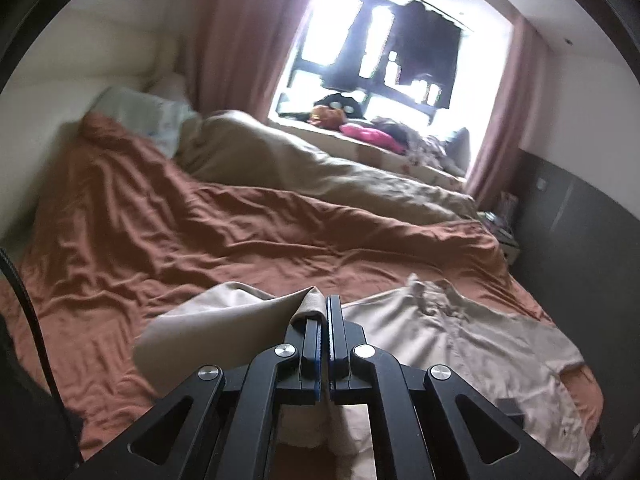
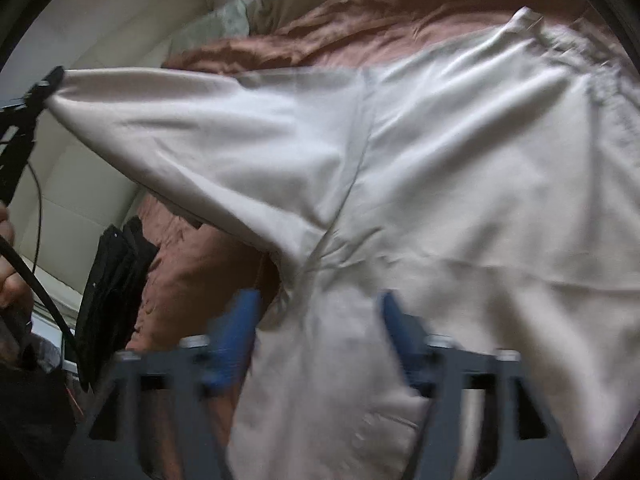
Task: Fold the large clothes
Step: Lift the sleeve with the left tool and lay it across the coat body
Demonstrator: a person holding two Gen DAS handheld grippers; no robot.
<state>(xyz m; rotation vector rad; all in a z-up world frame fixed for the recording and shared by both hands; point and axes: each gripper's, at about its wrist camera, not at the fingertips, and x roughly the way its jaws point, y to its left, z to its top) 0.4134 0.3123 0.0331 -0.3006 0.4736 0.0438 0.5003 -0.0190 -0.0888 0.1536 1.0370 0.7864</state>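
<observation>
Left wrist view: left tongs (image 1: pixel 323 312) are clenched on a sleeve end of the beige shirt (image 1: pixel 460 332), lifted above the rust bedspread (image 1: pixel 160 232). Right tongs (image 2: pixel 316 320) stand released, straddling shirt cloth on the bedspread.

Landmark: the beige shirt (image 1: pixel 460 332) spread on the bed (image 1: pixel 160 240).
Beyond the shirt: bare rust sheet, open to pass.
Far beyond the shirt: heaped beige duvet (image 1: pixel 320 168) and pillow (image 1: pixel 152 116) block.
Left of the shirt: lifted sleeve (image 2: pixel 180 120) spans the gap; a black folded item (image 2: pixel 112 292) lies beneath.
Right of the shirt: dark wall panel (image 1: pixel 580 240) close.
</observation>
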